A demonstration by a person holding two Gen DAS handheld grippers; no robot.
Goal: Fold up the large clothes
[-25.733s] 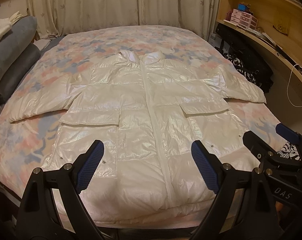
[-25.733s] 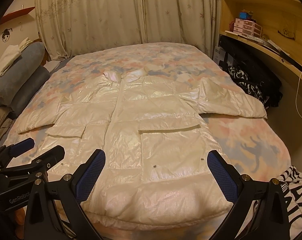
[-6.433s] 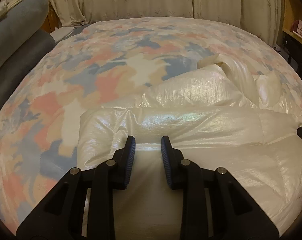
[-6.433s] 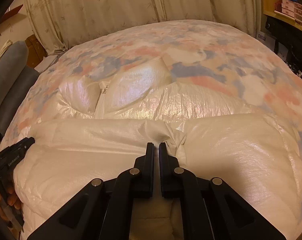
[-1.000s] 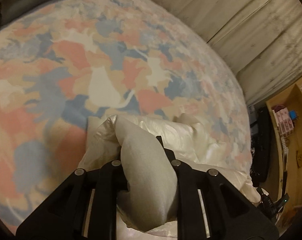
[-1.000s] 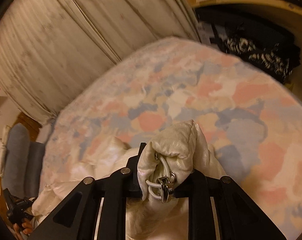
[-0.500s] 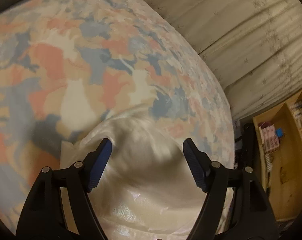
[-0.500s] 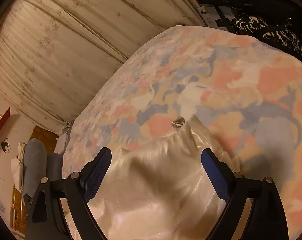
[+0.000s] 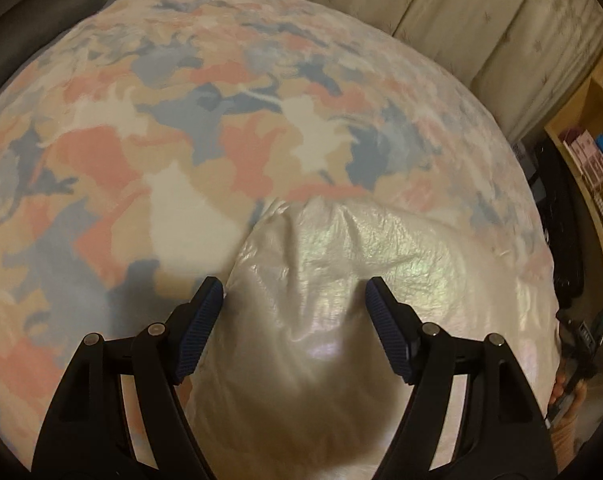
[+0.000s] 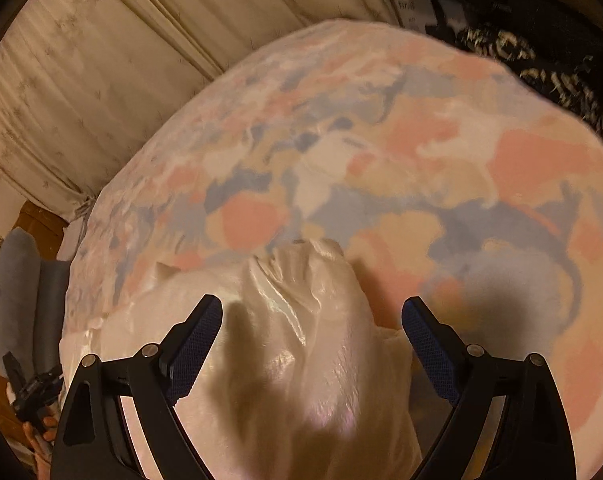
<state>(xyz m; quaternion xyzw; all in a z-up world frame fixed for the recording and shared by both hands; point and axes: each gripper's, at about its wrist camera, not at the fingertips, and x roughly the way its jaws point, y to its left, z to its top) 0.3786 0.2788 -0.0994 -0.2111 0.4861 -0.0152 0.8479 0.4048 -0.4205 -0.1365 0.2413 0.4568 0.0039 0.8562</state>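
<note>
We look down along two handheld tongs at a bed. In the left wrist view, the left gripper (image 9: 294,294) stands with its blue-padded fingers spread wide and gripping nothing. The shiny white puffer coat (image 9: 341,280) lies bunched on the bedspread (image 9: 161,120), a quilt patterned in pink, blue and cream. The coat sits directly below and between the left fingers and spreads out beyond them toward the right side of the frame; its far edge is a rounded, wrinkled hump just ahead of the fingertips.

In the right wrist view, the right gripper (image 10: 311,306) is likewise wide apart and empty. A crumpled fold of the coat (image 10: 301,320) rises between its fingers, nearer the left finger, with bare bedspread (image 10: 501,180) under the right finger. The rest of the coat trails away to the lower left.

Cream curtains (image 10: 101,60) hang behind the bed. Grey cushions (image 10: 25,300) lie at its left edge.
</note>
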